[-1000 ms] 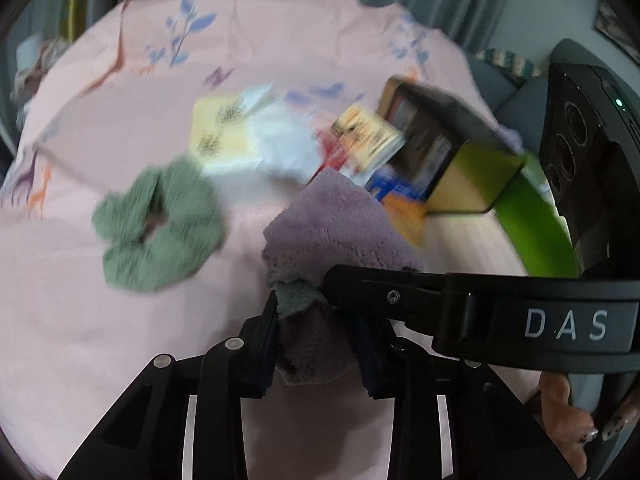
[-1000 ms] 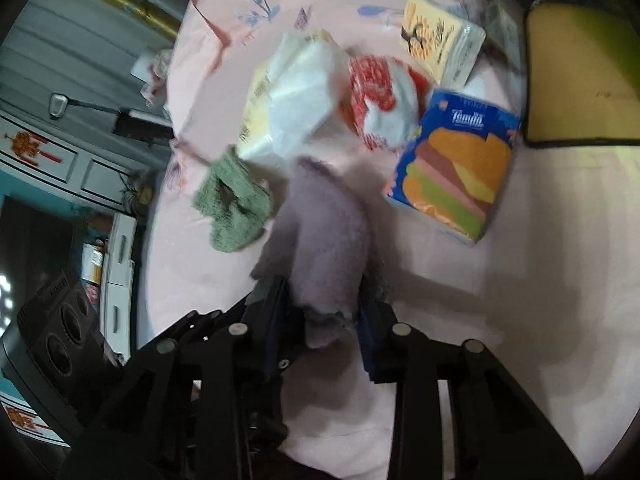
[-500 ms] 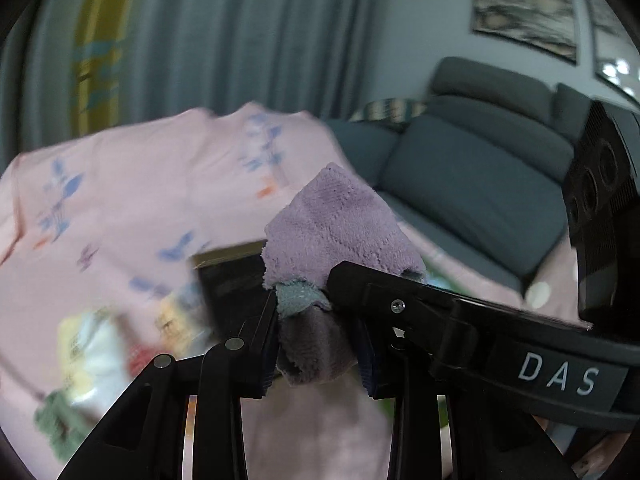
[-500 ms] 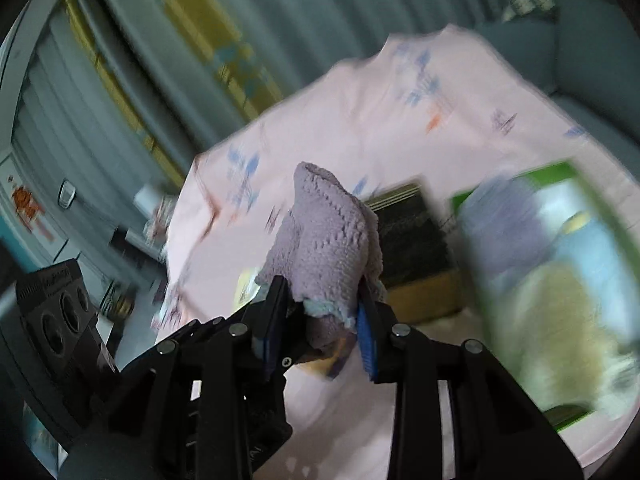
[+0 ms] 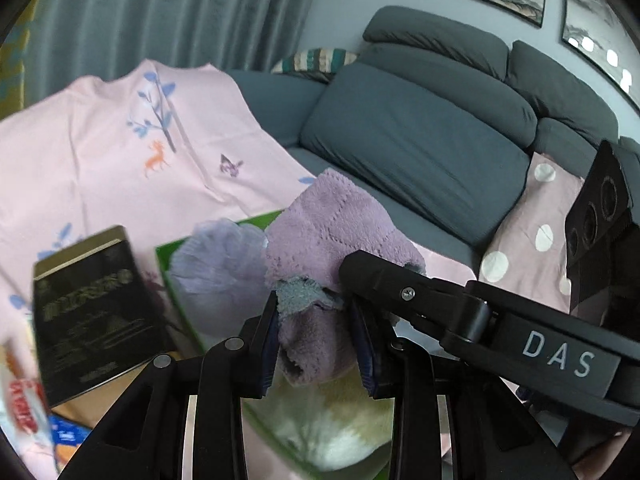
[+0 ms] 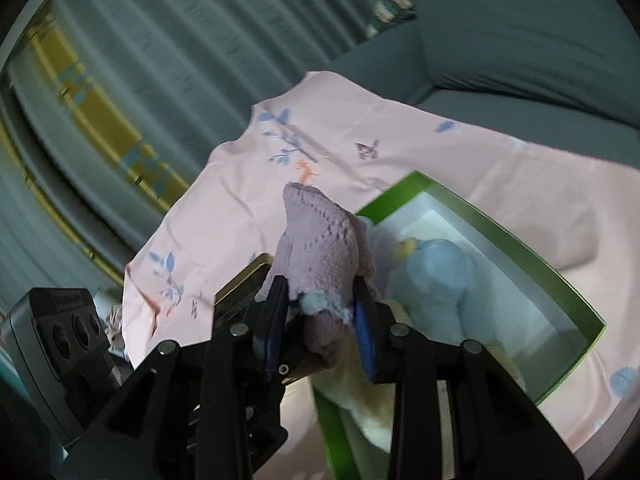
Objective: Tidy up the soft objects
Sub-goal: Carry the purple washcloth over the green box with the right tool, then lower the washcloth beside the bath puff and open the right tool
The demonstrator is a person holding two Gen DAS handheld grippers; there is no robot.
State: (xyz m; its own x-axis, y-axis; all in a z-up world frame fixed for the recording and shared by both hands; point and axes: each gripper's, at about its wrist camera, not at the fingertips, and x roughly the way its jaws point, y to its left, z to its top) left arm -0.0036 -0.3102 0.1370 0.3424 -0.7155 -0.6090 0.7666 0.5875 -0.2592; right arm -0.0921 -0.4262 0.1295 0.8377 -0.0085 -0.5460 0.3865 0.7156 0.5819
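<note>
A folded purple towel [image 5: 336, 236] is held up in the air by both grippers. My left gripper [image 5: 318, 334] is shut on its lower part. My right gripper [image 6: 322, 322] is shut on the same purple towel [image 6: 320, 248]. Below it stands a green box [image 6: 500, 228] with a white inside, holding a light blue plush [image 6: 440, 280] and a cream soft thing [image 6: 372, 412]. In the left wrist view the green box [image 5: 176, 264] also holds a pale purple mesh puff [image 5: 220, 264]. The towel hangs over the box's near end.
A dark tin [image 5: 92, 312] stands left of the green box on the pink printed cloth [image 5: 100, 152]. Packets [image 5: 24, 408] lie at the lower left. A grey sofa [image 5: 420, 140] with a dotted pink cushion [image 5: 536, 248] is behind.
Both grippers lifted the purple towel off the cloth and carried it right, from beside the green scrunchie and packets to above the green box.
</note>
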